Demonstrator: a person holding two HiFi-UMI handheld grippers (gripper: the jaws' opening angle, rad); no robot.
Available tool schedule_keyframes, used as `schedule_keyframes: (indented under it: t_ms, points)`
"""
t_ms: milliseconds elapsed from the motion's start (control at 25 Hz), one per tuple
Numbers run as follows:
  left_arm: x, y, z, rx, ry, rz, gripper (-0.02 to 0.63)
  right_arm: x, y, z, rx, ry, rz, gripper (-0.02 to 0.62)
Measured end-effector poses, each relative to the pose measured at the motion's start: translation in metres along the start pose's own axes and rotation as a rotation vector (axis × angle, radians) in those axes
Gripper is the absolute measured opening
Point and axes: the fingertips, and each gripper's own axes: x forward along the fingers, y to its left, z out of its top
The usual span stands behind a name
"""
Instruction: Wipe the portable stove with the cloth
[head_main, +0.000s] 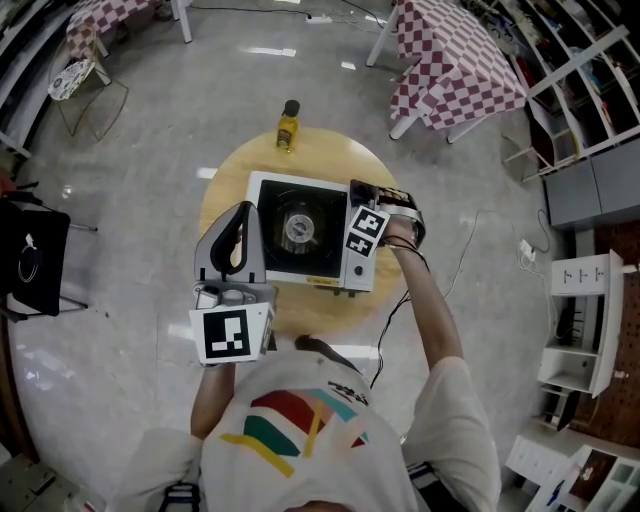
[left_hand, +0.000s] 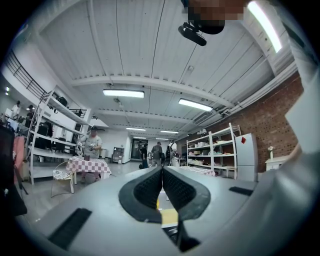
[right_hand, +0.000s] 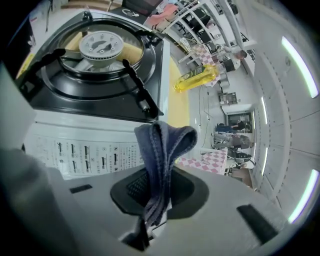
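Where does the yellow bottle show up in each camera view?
Head view: the yellow bottle stands at the round table's far edge, beyond the portable stove.
Left gripper view: not in it.
Right gripper view: upper middle, beyond the stove's far right corner.
Shared landmark: the stove's round burner, in head and right gripper views.

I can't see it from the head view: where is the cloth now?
In the right gripper view, the blue cloth is clamped in the right tool, close to the labelled panel on the portable stove's right side.
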Motion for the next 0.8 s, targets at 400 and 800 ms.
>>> schedule_keyframes:
  t_ms: [400,800]
  points:
    - [0.001,-0.004,0.011,-0.001,-0.038,-0.003,0.006,-0.014,0.013,0.006,-0.045,-0.027,0.022,0.031]
    - [0.002,-0.005,0.006,-0.015,-0.028,-0.021,0.006,-0.049,0.054,0.005,-0.077,-0.069,0.102,0.031]
